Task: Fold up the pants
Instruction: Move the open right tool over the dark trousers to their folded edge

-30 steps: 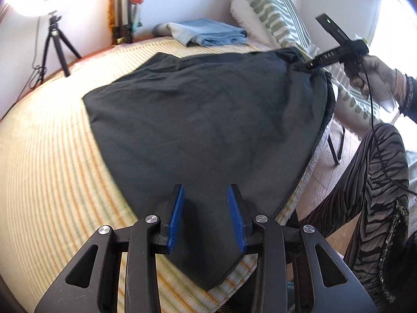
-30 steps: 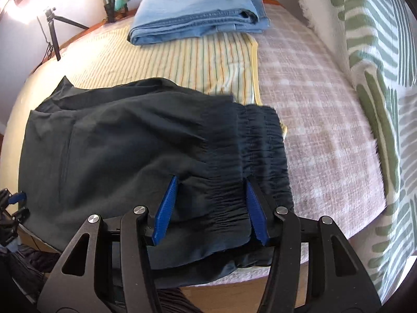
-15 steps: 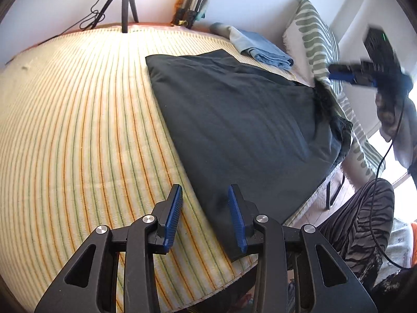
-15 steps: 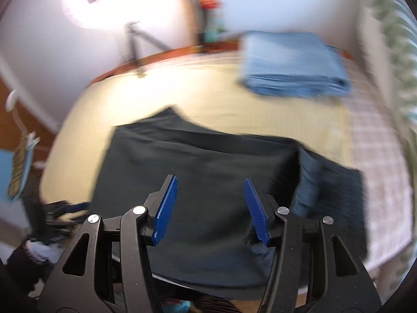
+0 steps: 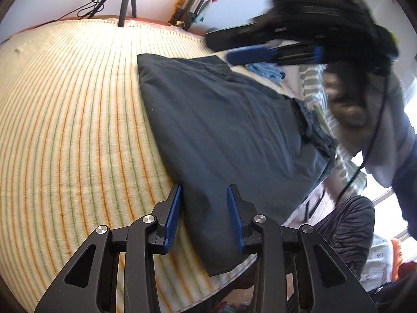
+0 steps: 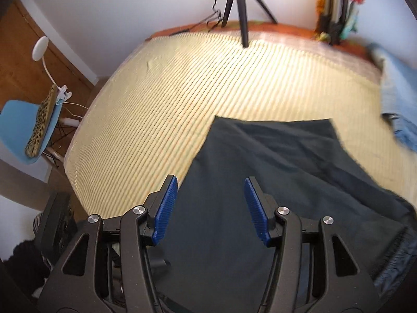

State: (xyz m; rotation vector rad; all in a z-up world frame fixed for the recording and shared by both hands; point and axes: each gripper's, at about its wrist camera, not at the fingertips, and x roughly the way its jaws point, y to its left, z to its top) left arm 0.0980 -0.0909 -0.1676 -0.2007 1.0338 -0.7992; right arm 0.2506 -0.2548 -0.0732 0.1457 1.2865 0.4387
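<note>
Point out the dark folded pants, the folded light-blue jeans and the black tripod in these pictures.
Dark folded pants (image 5: 221, 130): left wrist view, middle of the flat top layer.
Folded light-blue jeans (image 5: 265, 70): left wrist view, visible crumpled edge behind the pants.
Black tripod (image 6: 241, 7): right wrist view, central leg.

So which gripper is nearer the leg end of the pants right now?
Left. The left gripper sits open right over the narrow leg end of the pants. The right gripper, also open, is raised above them farther up.
</note>
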